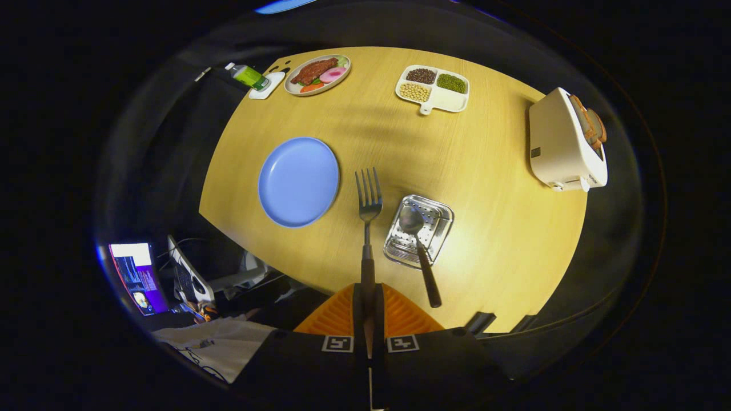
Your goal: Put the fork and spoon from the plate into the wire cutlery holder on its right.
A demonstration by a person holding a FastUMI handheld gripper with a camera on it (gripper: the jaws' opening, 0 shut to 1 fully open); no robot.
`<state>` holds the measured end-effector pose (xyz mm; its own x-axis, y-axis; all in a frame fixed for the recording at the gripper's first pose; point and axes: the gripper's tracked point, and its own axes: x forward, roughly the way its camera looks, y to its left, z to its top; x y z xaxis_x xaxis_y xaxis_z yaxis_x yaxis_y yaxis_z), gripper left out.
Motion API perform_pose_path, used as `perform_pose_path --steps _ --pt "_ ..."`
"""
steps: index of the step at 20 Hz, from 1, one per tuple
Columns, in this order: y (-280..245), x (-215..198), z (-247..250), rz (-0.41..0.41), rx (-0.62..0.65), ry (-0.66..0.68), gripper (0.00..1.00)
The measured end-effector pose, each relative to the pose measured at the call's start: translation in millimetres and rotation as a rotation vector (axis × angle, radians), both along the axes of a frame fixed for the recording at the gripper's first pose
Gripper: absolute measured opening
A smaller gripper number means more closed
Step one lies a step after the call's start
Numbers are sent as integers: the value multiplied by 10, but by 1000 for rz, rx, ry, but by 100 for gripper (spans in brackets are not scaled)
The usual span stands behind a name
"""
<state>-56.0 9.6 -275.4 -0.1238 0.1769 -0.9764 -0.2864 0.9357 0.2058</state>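
Steel fork (368,214) sits clenched by its handle between the gripper's (368,319) 2 fingers, tines ahead, so swing right over the holder (418,230) beside the spoon (420,245), then lower gently.

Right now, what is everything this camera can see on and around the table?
Table: one, light wood, under everything.
Plate: one, blue, bare, beyond the fingers on the fork's left.
Fork: one, silver with dark handle, clamped in the tool, tines pointing ahead.
Wire cutlery holder: one, silver, right of the fork.
Spoon: one, silver bowl in the holder, dark handle sticking out.
Food plate: one, far side.
Bottle: one, green, on a white coaster.
Divided tray: one, white, holding beans.
Toaster: one, white, bread in it, far right.
Monitor: one, lit, below the table.
Tool: one, shut on the fork handle.
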Motion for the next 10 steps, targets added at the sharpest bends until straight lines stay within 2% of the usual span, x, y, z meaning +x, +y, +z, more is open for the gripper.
perform_pose_path --steps 6,10 --pt "-509 -57 -57 122 -97 124 7" --pt "-601 -58 -215 176 -129 190 7"
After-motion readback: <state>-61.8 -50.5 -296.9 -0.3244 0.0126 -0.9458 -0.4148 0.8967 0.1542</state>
